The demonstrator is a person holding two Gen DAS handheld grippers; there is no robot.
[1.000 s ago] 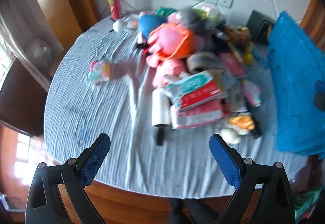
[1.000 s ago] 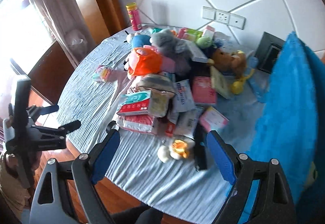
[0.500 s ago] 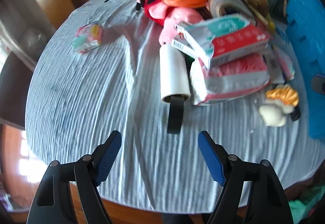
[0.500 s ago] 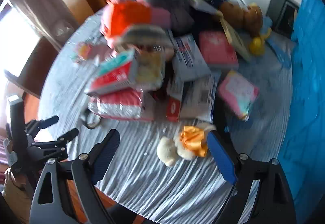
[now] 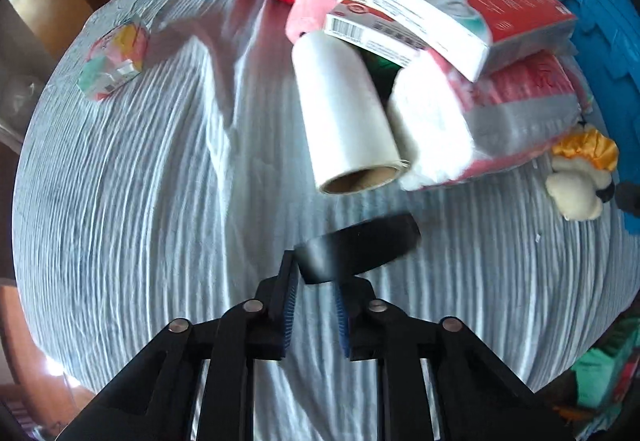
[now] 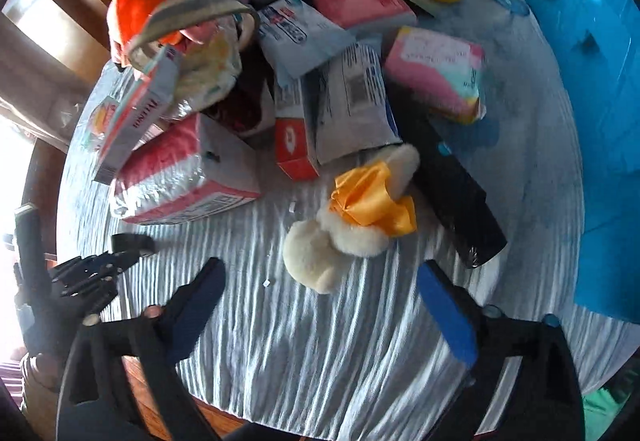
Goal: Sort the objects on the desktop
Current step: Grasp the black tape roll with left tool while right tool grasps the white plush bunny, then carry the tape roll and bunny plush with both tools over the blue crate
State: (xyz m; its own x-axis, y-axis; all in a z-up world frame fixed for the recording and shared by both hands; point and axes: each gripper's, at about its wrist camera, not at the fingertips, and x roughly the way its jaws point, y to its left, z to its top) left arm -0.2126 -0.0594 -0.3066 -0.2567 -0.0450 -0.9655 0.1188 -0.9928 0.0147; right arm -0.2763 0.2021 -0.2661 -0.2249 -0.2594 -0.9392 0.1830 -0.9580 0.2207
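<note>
Black tape roll (image 5: 356,249) clamped edge-on in left tool (image 5: 314,281), just above the desk (image 5: 140,201), near white roll (image 5: 346,121). Right tool (image 6: 320,289) apart, empty, facing plush (image 6: 348,221). Risk: grip is only at the rim, so tape could pivot or slip out.

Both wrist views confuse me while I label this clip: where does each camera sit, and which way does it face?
Left wrist: behind the left gripper, looking down its fingers, shut on the black handle before the white roll.
Right wrist: behind the open right gripper, facing the plush duck; the left gripper shows too.
Shared: the duck, striped tablecloth, red tissue pack.
</note>
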